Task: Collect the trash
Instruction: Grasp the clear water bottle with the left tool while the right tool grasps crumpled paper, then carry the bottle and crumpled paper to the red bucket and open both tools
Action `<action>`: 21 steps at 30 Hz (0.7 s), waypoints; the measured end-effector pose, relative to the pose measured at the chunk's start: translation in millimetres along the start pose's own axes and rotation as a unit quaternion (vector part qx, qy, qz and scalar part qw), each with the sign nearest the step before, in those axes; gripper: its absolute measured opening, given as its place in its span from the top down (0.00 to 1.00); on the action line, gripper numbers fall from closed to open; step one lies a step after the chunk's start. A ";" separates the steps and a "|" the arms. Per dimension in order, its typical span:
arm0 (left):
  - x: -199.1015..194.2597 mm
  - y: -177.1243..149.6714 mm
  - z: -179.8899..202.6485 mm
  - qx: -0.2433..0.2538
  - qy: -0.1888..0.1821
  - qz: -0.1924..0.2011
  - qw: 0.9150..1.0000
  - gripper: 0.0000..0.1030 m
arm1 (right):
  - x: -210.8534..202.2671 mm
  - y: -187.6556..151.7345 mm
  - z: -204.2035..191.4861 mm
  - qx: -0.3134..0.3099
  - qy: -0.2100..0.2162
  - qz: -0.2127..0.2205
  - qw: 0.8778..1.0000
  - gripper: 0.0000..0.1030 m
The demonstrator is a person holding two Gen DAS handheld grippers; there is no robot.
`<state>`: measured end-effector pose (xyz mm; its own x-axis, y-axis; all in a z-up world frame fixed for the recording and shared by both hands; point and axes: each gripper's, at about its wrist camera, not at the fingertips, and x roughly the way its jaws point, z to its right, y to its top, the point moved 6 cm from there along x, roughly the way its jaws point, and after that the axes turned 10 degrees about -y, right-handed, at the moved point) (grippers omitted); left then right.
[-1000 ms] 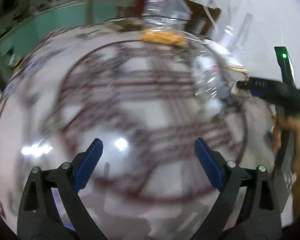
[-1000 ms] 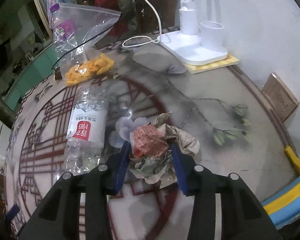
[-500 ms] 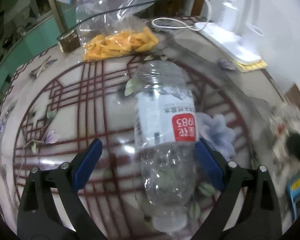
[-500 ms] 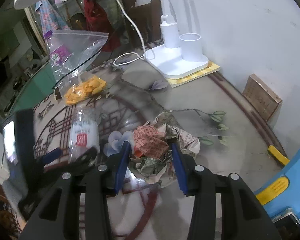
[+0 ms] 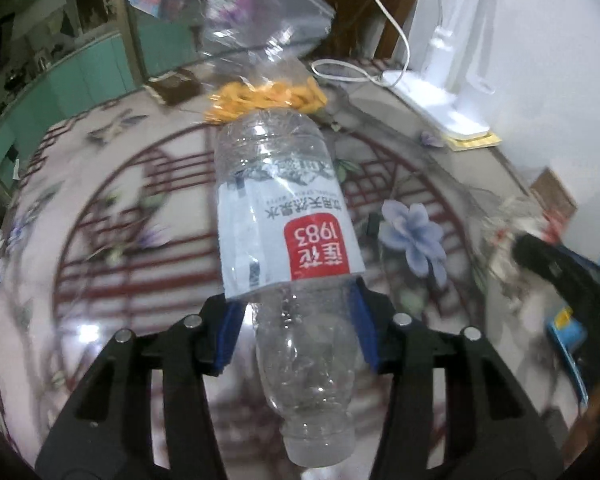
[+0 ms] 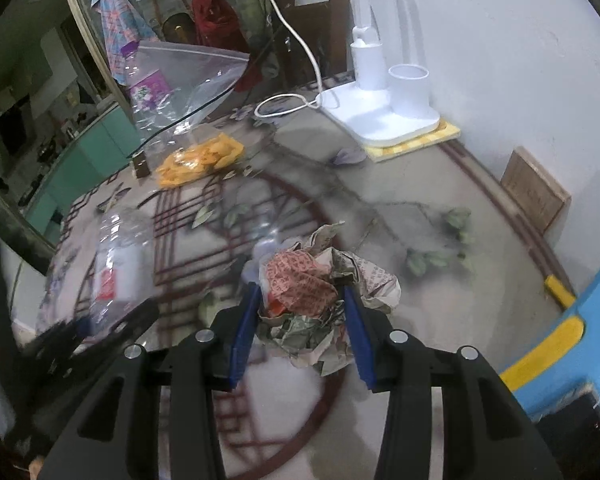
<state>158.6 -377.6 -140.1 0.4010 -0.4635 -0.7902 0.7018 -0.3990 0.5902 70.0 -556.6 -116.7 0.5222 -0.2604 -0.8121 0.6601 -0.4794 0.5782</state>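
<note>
My left gripper [image 5: 296,332] is shut on an empty clear plastic bottle [image 5: 284,216] with a white and red label, held above the round patterned table [image 5: 100,240], cap end toward the camera. My right gripper [image 6: 300,324] is shut on a wad of crumpled newspaper [image 6: 320,292] and holds it above the table. The bottle also shows blurred in the right wrist view [image 6: 112,268], at the left. The right gripper and its paper show blurred at the right edge of the left wrist view [image 5: 540,256].
A clear zip bag [image 6: 180,80] holding a bottle and orange snack pieces [image 6: 200,156] lies at the table's far side. A white lamp base with a cup [image 6: 384,108] and cord stands by the wall. A wooden block [image 6: 536,188] and a blue and yellow stool [image 6: 572,328] are at the right.
My left gripper swung over to the bottle, closed on it and lifted it. My right gripper rose higher with the crumpled paper still in it.
</note>
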 end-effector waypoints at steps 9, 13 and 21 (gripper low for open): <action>-128.6 -64.9 -68.0 -0.043 0.032 0.045 0.998 0.54 | -71.9 -38.5 -86.2 -0.046 0.073 0.022 0.996 0.60; -182.0 -93.2 -89.6 -0.035 0.059 0.076 0.995 0.53 | -110.7 -62.1 -127.6 -0.090 0.099 0.048 0.990 0.58; -250.0 -142.6 -139.0 -0.048 0.102 0.105 0.988 0.53 | -173.7 -123.7 -191.0 -0.158 0.138 0.097 0.973 0.58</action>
<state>40.1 -94.9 -49.7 0.6468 -0.3556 -0.6747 0.6394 -0.2296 0.7338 0.7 -291.9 -32.2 0.7492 -0.0650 -0.6591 0.6455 -0.1511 0.7487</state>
